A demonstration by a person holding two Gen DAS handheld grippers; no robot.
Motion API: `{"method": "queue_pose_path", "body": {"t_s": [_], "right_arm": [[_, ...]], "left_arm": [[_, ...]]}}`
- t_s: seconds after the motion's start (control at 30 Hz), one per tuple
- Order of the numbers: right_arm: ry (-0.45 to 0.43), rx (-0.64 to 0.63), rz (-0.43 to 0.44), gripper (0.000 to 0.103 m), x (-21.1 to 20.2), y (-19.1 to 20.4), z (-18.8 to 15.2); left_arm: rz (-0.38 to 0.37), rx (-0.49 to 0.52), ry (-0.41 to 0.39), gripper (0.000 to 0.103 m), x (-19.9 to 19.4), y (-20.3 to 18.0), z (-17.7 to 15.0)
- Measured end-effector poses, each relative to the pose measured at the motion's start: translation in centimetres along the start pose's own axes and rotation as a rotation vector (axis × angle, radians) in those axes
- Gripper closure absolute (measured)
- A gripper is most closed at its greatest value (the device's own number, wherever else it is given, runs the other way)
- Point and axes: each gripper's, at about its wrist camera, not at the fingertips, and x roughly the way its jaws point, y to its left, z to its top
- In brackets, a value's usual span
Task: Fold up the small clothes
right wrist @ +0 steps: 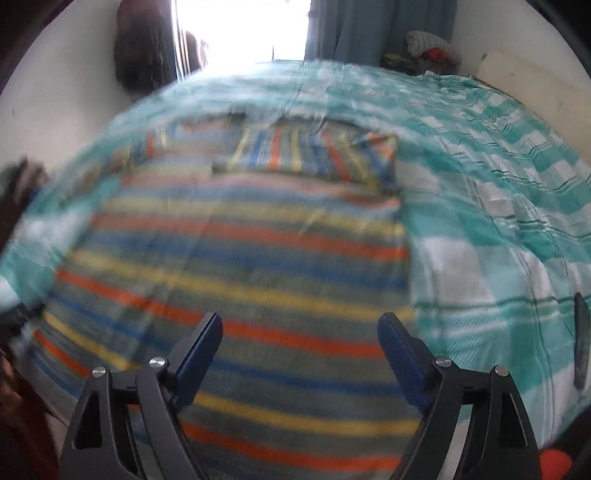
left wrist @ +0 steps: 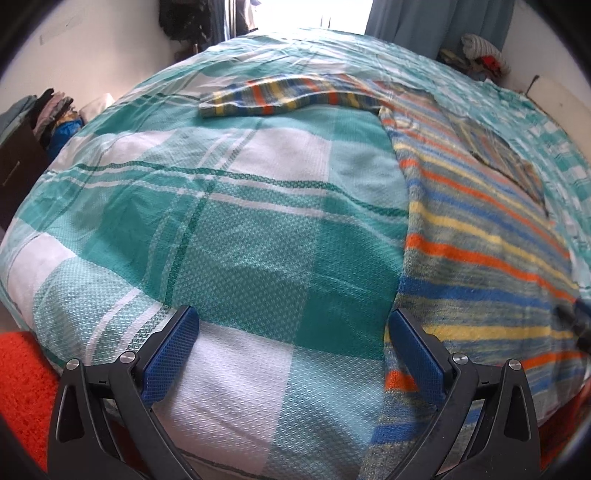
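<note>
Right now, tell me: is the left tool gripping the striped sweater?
No. The left tool is open and empty above the checked bedspread, with the striped sweater lying beside it.

A bedroom in a home. Wide bed (left wrist: 229, 206) under a teal-and-white checked cover, bright window (left wrist: 299, 13) behind it with blue-grey curtains (left wrist: 439, 18). Folded clothes heaped in the far corner (left wrist: 480, 51), more stacked on dark furniture at the left (left wrist: 48, 110). Orange shaggy rug (left wrist: 22, 369) beside the bed.
</note>
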Motion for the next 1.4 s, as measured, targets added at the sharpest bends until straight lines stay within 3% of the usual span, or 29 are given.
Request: {"method": "queue_pose_path", "body": {"t_s": [0.03, 0.13, 0.27, 1.4], "right_arm": [[0.037, -0.009, -0.002, 0.017, 0.7, 0.2, -0.6], [0.012, -0.044, -0.056, 0.01, 0.9, 0.9, -1.0], [0.045, -0.028, -0.047, 0.0, 1.7, -0.1, -0.9], [0.03, -0.054, -0.061, 0.0, 1.9, 0.6, -1.5]], "left_arm": [[-0.001, 0.0, 0.0, 0.0, 0.1, 0.0, -0.1], [0.003, 0.007, 0.003, 0.0, 0.2, -0.1, -0.1], [0.006, 0.015, 0.008, 0.0, 0.4, -0.2, -0.1], [0.023, 0.034, 0.019, 0.0, 0.6, -0.6, -0.3]]}}
